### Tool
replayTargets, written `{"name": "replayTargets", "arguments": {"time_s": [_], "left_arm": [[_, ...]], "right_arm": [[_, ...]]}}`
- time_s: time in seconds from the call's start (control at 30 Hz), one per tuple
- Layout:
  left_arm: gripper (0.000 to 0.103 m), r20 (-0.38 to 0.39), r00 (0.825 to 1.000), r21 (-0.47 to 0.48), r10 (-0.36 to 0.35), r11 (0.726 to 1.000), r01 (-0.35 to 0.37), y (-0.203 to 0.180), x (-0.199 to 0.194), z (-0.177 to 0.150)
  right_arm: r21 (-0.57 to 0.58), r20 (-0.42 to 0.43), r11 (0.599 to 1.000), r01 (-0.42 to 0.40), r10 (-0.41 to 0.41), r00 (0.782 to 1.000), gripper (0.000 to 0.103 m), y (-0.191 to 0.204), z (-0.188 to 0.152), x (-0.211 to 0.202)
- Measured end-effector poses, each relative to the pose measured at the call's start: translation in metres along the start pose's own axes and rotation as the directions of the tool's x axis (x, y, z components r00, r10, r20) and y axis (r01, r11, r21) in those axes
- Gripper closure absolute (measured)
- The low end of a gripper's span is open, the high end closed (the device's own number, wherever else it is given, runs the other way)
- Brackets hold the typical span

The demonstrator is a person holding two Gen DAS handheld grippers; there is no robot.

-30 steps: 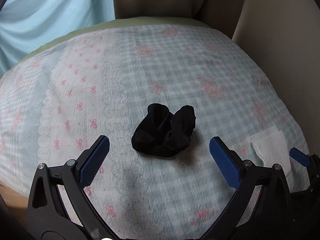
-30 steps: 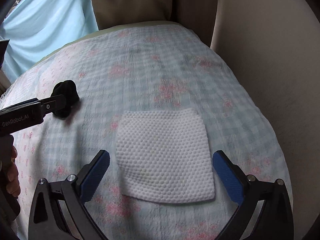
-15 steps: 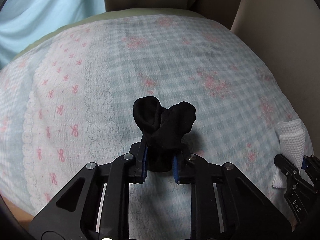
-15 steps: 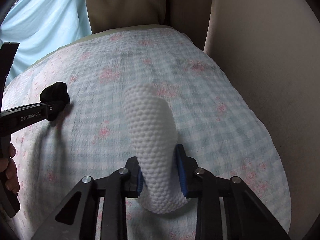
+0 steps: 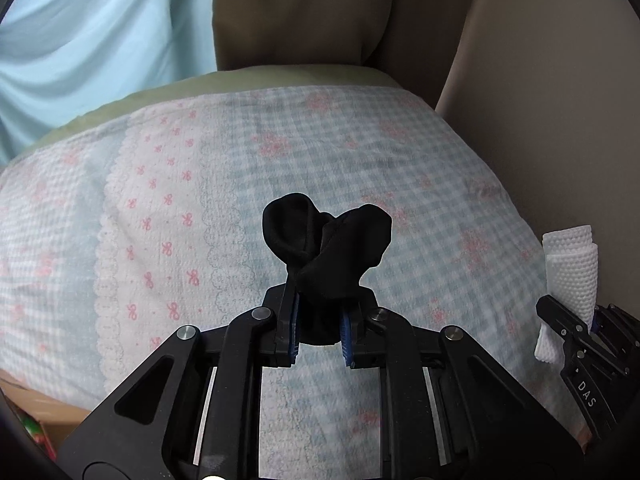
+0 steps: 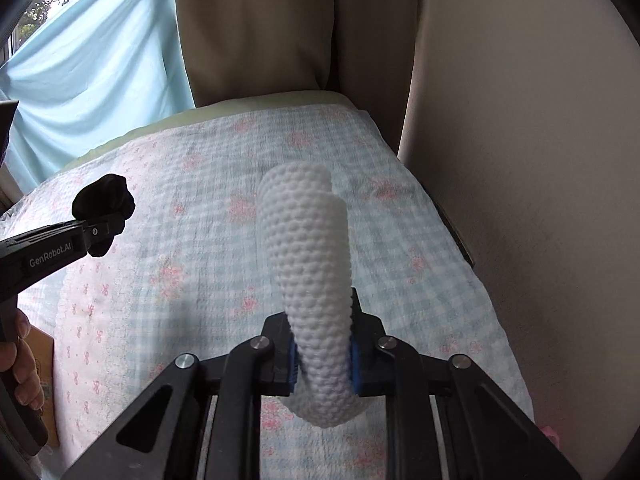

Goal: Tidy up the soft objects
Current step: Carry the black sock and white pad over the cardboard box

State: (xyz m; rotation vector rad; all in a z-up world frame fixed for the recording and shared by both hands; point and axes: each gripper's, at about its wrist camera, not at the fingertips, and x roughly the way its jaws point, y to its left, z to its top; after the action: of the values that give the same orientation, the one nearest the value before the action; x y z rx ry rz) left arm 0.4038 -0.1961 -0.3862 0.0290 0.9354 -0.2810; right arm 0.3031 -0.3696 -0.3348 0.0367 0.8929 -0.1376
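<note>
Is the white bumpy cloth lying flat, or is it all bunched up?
Bunched up. The white cloth is folded into a tall hump, pinched in the right claw, lifted off the checked bedcover.

A second ago both pairs of jaws stood wide over the bed; now the left gripper (image 5: 319, 336) has clamped the black sock (image 5: 326, 246) and raised it off the checked bedspread (image 5: 420, 184), at frame centre. The right gripper's (image 6: 323, 354) jaws have just been closing on the white textured cloth (image 6: 310, 264), formerly flat, now bunched into an upright roll and lifted.
</note>
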Motion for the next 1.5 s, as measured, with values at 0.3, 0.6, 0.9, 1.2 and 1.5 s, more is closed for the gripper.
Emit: {"name": "replayTargets", "arguments": {"time_s": [0.3, 0.6, 0.9, 1.2, 1.5], "left_arm": [[0.090, 0.094, 0.996, -0.028, 0.011, 1.000, -0.009, 0.014, -0.110, 0.022], [0.090, 0.178, 0.983, -0.098, 0.050, 0.995, -0.033, 0.060, -0.253, 0.025], [0.090, 0.204, 0.972, -0.162, 0.120, 0.983, -0.088, 0.135, -0.369, -0.011], [0.090, 0.130, 0.972, -0.237, 0.194, 0.958, -0.160, 0.238, -0.413, -0.064], [0.090, -0.032, 0.983, -0.251, 0.178, 0.951, -0.181, 0.327, -0.378, -0.112]], "right_arm": [[-0.018, 0.097, 0.999, -0.032, 0.034, 0.995, 0.085, 0.040, 0.042, -0.109], [-0.086, 0.134, 0.992, -0.095, 0.106, 0.985, 0.085, 0.117, 0.062, -0.225], [-0.180, 0.098, 0.965, -0.190, 0.210, 0.973, 0.085, 0.232, 0.045, -0.280], [-0.212, -0.018, 0.941, -0.263, 0.266, 0.964, 0.085, 0.348, 0.012, -0.265], [-0.182, -0.190, 0.945, -0.271, 0.237, 0.953, 0.085, 0.421, -0.027, -0.203]]}}
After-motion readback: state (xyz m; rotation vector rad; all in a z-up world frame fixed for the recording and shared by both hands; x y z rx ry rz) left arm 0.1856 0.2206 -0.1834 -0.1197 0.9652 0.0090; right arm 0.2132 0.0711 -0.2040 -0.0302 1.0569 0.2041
